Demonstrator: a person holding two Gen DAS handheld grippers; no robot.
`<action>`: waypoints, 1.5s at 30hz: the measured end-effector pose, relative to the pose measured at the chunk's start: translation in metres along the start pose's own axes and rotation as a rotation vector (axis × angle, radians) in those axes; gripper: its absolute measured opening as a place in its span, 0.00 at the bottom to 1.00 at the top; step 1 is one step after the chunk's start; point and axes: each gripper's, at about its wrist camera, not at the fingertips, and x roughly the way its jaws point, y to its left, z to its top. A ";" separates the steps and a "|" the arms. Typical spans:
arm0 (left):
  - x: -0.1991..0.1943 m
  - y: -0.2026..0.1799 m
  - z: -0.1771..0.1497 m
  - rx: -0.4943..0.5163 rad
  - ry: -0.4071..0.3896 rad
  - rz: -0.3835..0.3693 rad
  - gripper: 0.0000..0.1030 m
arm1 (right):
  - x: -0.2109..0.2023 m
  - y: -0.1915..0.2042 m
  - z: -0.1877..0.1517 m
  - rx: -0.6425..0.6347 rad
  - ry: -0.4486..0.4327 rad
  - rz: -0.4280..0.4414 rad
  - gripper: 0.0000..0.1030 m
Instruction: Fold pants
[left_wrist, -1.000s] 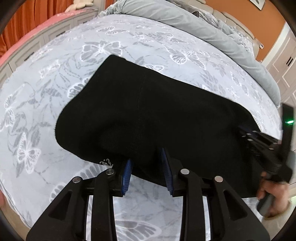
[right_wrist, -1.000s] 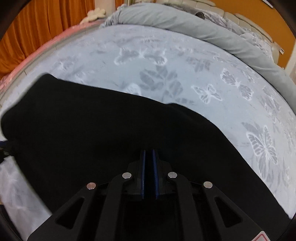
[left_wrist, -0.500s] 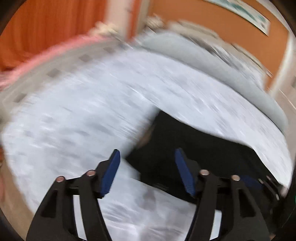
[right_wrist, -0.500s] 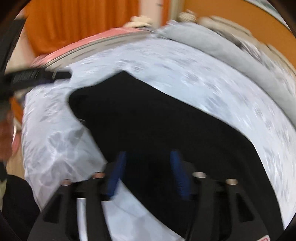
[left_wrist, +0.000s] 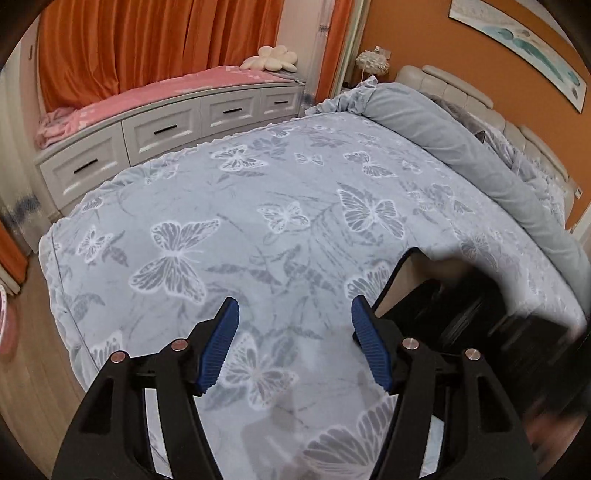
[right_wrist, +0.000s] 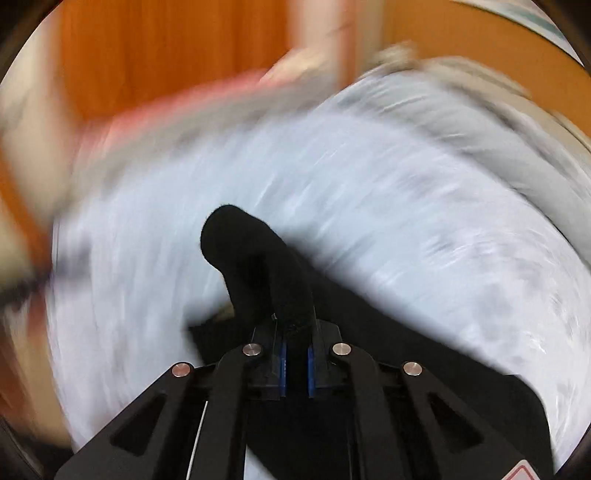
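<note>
The black fleece pants (right_wrist: 258, 266) are gathered in a dark bundle, with a rounded fold of the soft fabric rising from between the blue pads of the right gripper (right_wrist: 295, 363), whose jaws are pressed nearly together on the cloth. The rest of the garment trails down and to the right over the pale blue bedspread printed with white butterflies (left_wrist: 280, 206); in the left wrist view the dark mass at the lower right edge is blurred, and I cannot tell how much of it is pants. The bedspread covers most of both views, with a rolled grey-blue duvet (left_wrist: 461, 147) lying along its far side. Beyond the bed stand a white drawer bench with a pink cushion (left_wrist: 166, 125) and orange curtains (left_wrist: 147, 48). The left gripper (left_wrist: 291, 347) hangs over bare bedspread, its blue ribbed pads spread wide apart and holding nothing.
</note>
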 end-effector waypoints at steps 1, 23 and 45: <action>0.000 0.001 0.001 -0.006 0.001 0.000 0.60 | -0.014 -0.013 0.009 0.050 -0.068 -0.024 0.06; 0.002 -0.006 0.000 -0.042 0.039 -0.049 0.61 | 0.054 0.096 -0.073 -0.322 0.231 0.097 0.21; 0.038 -0.046 -0.012 -0.030 0.236 -0.281 0.79 | -0.098 -0.109 -0.095 0.264 0.108 0.052 0.56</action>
